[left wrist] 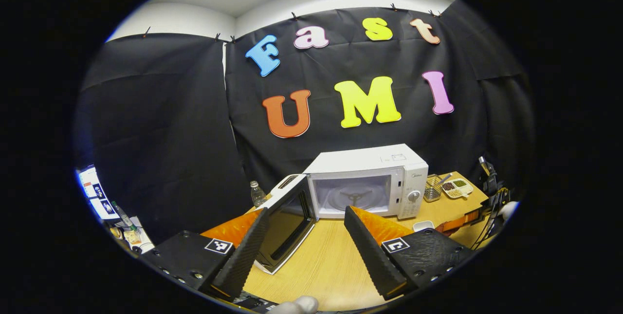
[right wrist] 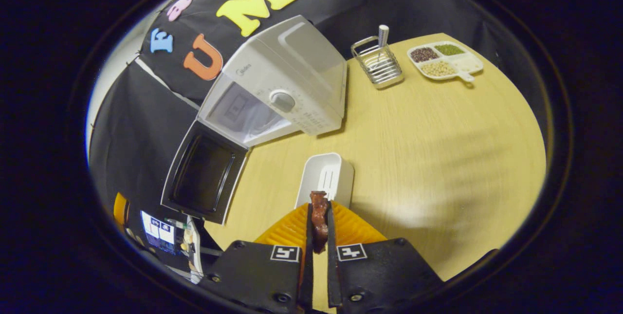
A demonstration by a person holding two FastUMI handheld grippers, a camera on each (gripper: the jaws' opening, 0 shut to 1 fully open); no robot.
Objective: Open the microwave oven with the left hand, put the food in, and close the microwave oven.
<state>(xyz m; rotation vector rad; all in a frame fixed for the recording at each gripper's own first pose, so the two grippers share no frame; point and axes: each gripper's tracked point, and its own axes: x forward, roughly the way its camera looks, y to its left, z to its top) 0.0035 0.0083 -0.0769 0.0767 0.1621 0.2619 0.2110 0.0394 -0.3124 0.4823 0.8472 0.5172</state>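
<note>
- Two hand-held grippers are at work: the left hand-held gripper [left wrist: 306, 236] stands wide apart and holds nothing, while the right hand-held gripper [right wrist: 319, 226] is pinched narrow on a dark reddish piece of food [right wrist: 319, 219].
- The microwave oven [left wrist: 370, 177] sits on the desk [left wrist: 331, 260] ahead of the left hand-held gripper, its door [left wrist: 287, 224] swung out toward that gripper's left finger, the cavity with its turntable open to view.
- From the right hand-held gripper the oven lies ahead and to the left; a small white dish [right wrist: 326, 177] sits just beyond its fingertips.
- The step in hand, as I judge it, is carrying the food into the cavity.
- To do it well: lift clear of the dish, swing left, enter squarely through the opening, keep off the open door's edge, and set the food down on the turntable before letting go.
- The left hand-held gripper should stay back from the door until the right is out.
- Hard to make out: what kind of food it is, how firmly it is held below the pads, and the cavity's depth from the right gripper view, where the opening is seen at a slant.
</note>
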